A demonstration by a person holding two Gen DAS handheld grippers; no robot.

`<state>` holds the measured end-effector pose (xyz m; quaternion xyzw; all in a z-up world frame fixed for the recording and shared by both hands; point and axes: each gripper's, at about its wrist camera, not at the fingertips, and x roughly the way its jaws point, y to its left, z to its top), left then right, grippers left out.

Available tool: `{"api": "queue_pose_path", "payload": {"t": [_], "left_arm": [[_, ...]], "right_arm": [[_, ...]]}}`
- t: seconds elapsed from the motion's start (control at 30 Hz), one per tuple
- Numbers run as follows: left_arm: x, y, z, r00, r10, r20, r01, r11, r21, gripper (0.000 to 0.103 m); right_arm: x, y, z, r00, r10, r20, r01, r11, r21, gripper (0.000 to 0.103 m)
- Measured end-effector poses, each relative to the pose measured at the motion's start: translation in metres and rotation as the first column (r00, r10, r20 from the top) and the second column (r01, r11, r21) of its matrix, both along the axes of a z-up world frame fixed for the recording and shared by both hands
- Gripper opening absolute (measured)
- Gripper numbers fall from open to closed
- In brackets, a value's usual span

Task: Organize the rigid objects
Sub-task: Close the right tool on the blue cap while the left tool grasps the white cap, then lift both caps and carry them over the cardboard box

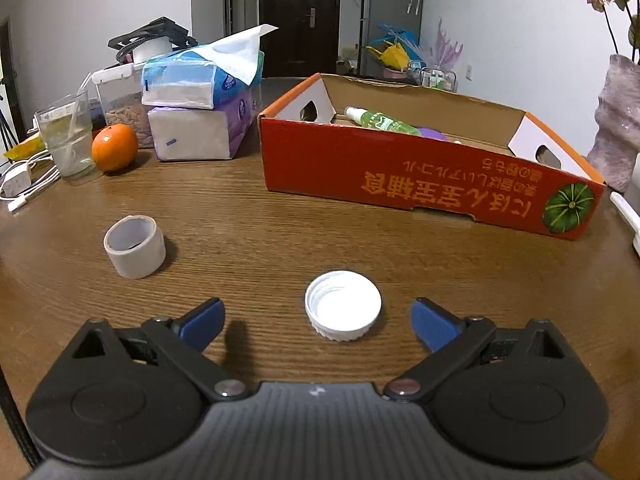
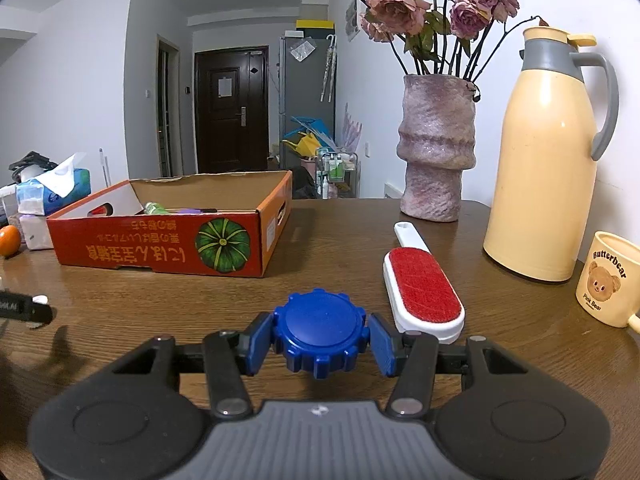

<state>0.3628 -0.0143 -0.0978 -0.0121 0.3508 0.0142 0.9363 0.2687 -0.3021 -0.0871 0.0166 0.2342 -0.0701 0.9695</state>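
The left gripper (image 1: pixel 318 322) stands wide apart just above the tabletop (image 1: pixel 240 208), its blue pads (image 1: pixel 202 322) on either side of a white cap (image 1: pixel 343 305) that lies open side up on the wood; neither pad touches the cap, which sits nearer the right-hand pad. To the left and a little farther off stands a roll of pale tape (image 1: pixel 135 246), on its flat side. Beyond the cap lies an open red cardboard box (image 1: pixel 420 168) with a green squash printed on its near wall; a green spray bottle (image 1: pixel 380 120) and something purple lie inside. Farther left are an orange (image 1: pixel 115 147), a drinking glass (image 1: pixel 67 136) and stacked tissue packs (image 1: pixel 200 112).

The right gripper (image 2: pixel 319 338) is partly closed, its pads pressing on both sides of a blue ridged cap (image 2: pixel 319 330), which it holds above the tabletop (image 2: pixel 520 340). Just beside it on the right lies a lint brush (image 2: pixel 422 288) with a red face and a white handle. Behind that stands a mottled vase (image 2: pixel 436 148) of dried roses, then a cream thermos jug (image 2: pixel 548 160) and a cream mug (image 2: pixel 608 284) with a bear on it. The red box (image 2: pixel 160 248) lies ahead to the left.
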Motion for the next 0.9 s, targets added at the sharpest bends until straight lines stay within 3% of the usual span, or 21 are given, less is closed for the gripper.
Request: {"api": "queue_pose_path", "payload": {"t": [0.07, 0.13, 0.2, 0.23, 0.9], "left_arm": [[0.002, 0.000, -0.002, 1.000, -0.004, -0.010, 0.004, 1.000, 0.006, 0.079], [0.002, -0.003, -0.002, 1.000, -0.015, -0.010, 0.015, 1.000, 0.025, 0.068], [-0.001, -0.006, -0.001, 0.999, -0.041, 0.003, 0.041, 0.999, 0.026, 0.045], [-0.003, -0.007, 0.000, 0.999, -0.051, 0.010, 0.051, 0.998, 0.025, 0.042], [-0.045, -0.008, 0.028, 0.989, -0.029, 0.148, 0.025, 0.999, 0.029, 0.041]], "right_arm": [[-0.001, 0.001, 0.000, 1.000, 0.006, 0.004, -0.006, 1.000, -0.004, 0.051], [-0.001, 0.002, 0.000, 1.000, 0.010, 0.006, -0.010, 1.000, -0.009, 0.051], [-0.002, 0.003, 0.000, 1.000, 0.012, 0.008, -0.012, 1.000, -0.011, 0.051], [-0.002, 0.003, 0.000, 1.000, 0.012, 0.008, -0.012, 1.000, -0.011, 0.051], [-0.013, 0.031, 0.005, 0.996, 0.066, 0.054, -0.065, 0.998, -0.025, 0.051]]}}
